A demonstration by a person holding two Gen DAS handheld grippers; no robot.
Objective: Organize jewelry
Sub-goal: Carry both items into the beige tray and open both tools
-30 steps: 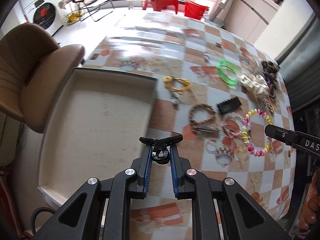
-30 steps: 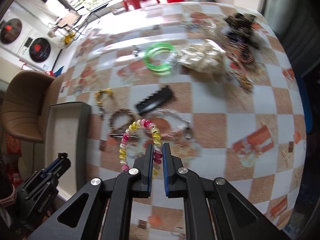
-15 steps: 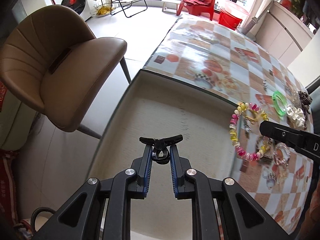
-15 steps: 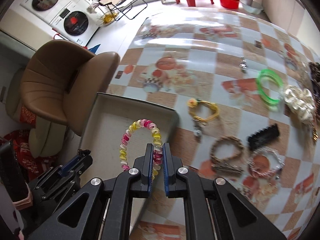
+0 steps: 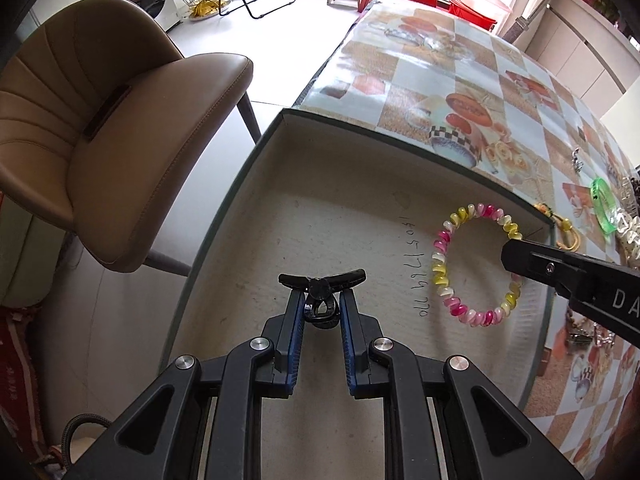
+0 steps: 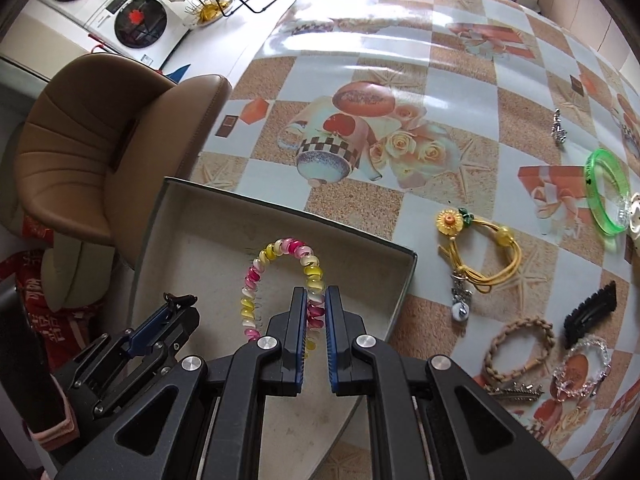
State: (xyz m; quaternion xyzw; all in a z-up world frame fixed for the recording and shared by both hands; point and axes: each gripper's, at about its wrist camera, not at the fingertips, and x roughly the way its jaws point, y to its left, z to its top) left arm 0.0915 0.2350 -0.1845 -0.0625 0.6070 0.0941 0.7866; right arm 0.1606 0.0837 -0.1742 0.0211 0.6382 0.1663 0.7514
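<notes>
My left gripper [image 5: 321, 300] is shut on a small black hair claw clip [image 5: 321, 285] and holds it over the shallow beige tray [image 5: 280, 216]. My right gripper [image 6: 316, 300] is shut on a pink, yellow and white spiral hair tie [image 6: 280, 268] and holds it over the same tray [image 6: 192, 216]. In the left wrist view the hair tie [image 5: 444, 272] hangs from the right gripper's finger [image 5: 520, 258] over the tray's right part. The left gripper also shows in the right wrist view [image 6: 180, 302], low at the left.
On the patterned tablecloth to the right lie a yellow cord bracelet [image 6: 480, 256], a green bangle [image 6: 604, 192], a braided brown bracelet [image 6: 516, 344], a black comb clip [image 6: 590, 314], a clear bead bracelet [image 6: 582, 368] and a small silver piece [image 6: 558, 128]. A brown chair [image 5: 100, 128] stands left of the table.
Both grippers have moved left from the jewelry pile to over the tray, the right one carrying the spiral hair tie, the left one still holding the claw clip.
</notes>
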